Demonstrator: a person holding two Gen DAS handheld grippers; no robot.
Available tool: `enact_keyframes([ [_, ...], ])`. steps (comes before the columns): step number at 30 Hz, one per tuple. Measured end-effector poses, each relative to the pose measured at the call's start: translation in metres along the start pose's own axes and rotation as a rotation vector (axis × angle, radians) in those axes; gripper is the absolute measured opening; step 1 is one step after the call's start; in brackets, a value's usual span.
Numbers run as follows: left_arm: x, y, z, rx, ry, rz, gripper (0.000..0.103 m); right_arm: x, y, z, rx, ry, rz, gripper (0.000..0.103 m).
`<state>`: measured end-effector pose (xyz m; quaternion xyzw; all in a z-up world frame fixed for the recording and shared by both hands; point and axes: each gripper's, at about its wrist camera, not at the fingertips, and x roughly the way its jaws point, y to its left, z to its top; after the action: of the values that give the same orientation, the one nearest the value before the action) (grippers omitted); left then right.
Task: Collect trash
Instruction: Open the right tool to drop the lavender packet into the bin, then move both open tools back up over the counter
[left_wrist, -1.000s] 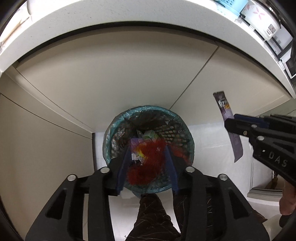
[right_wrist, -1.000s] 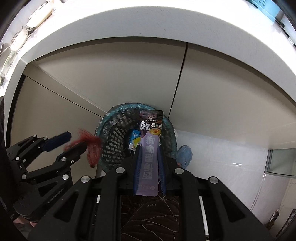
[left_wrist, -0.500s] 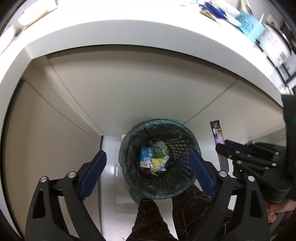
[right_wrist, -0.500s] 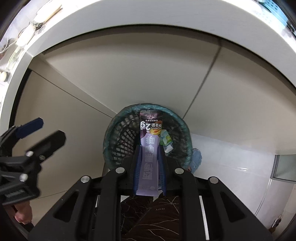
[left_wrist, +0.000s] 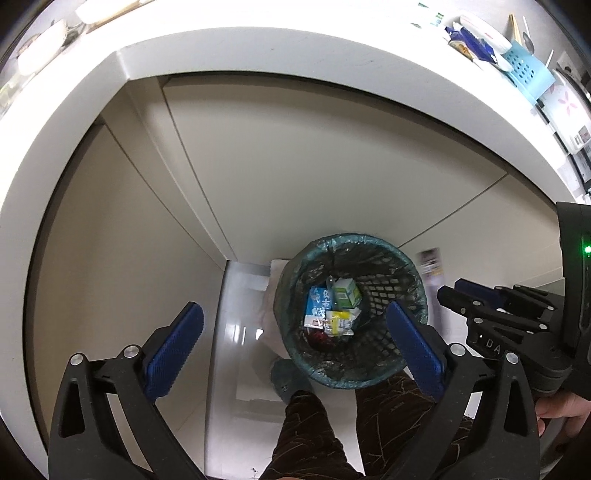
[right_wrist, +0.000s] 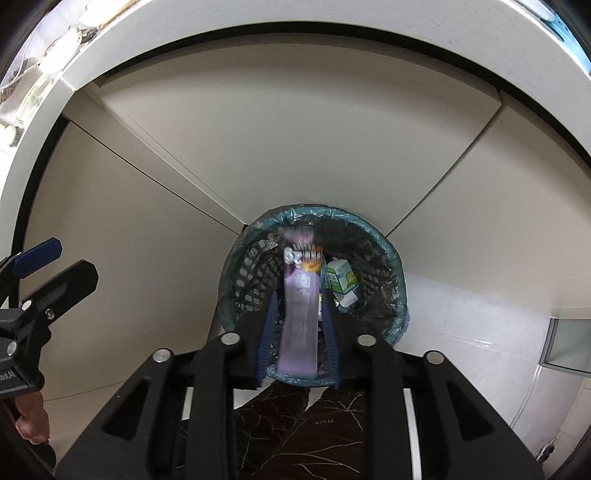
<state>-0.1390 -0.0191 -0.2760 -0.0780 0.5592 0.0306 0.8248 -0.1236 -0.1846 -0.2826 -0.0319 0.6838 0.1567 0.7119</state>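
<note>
The purple wrapper (right_wrist: 300, 314) hangs between your right gripper's (right_wrist: 298, 332) blue pads (right_wrist: 266, 332), directly over the mesh wastebasket (right_wrist: 400, 295). A second ago those pads pinched it tight; they have just been easing apart, and now narrow gaps show on both sides of the wrapper, which is blurred, so the pads no longer press on it. In the left view the same wrapper (left_wrist: 432, 266) shows as a blurred strip beside the basket's (left_wrist: 295, 258) far rim, above the right gripper (left_wrist: 465, 295).

Your left gripper (left_wrist: 295, 350) has changed most. A second ago it was clamped on a red wrapper above the basket; its jaws have just been spreading and now stand as wide as they go, nothing between them. One blue pad (left_wrist: 173, 350) sits out over the floor, the other in front of the basket's near rim. A dark red scrap (left_wrist: 317, 336) now lies at the bottom of the basket.

Counting what is in the basket from the left view: one blue-and-white pack (left_wrist: 318, 308), one green-and-white carton (left_wrist: 345, 293), one yellow-and-white pack (left_wrist: 338, 322) and the one red scrap, four pieces touching one another. There is one basket, with one teal liner bag (left_wrist: 332, 240) folded over its rim. It stands on the pale floor against the cream cabinet doors (left_wrist: 295, 166) under the white countertop (left_wrist: 258, 55).

Two grippers show, each with two pads.
</note>
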Motion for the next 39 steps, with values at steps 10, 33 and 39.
enact_keyframes([
  [10,0.002,0.0,0.0,0.018,0.006,0.004,0.097,-0.004,0.0,-0.004,0.006,-0.013,-0.017,0.048],
  [33,-0.059,-0.034,0.076,0.113,-0.078,-0.011,0.097,-0.156,-0.039,0.062,0.093,-0.278,-0.135,0.093],
  [39,-0.07,-0.041,0.122,0.094,-0.094,0.0,0.097,-0.184,-0.062,0.096,0.086,-0.334,-0.145,0.093],
])
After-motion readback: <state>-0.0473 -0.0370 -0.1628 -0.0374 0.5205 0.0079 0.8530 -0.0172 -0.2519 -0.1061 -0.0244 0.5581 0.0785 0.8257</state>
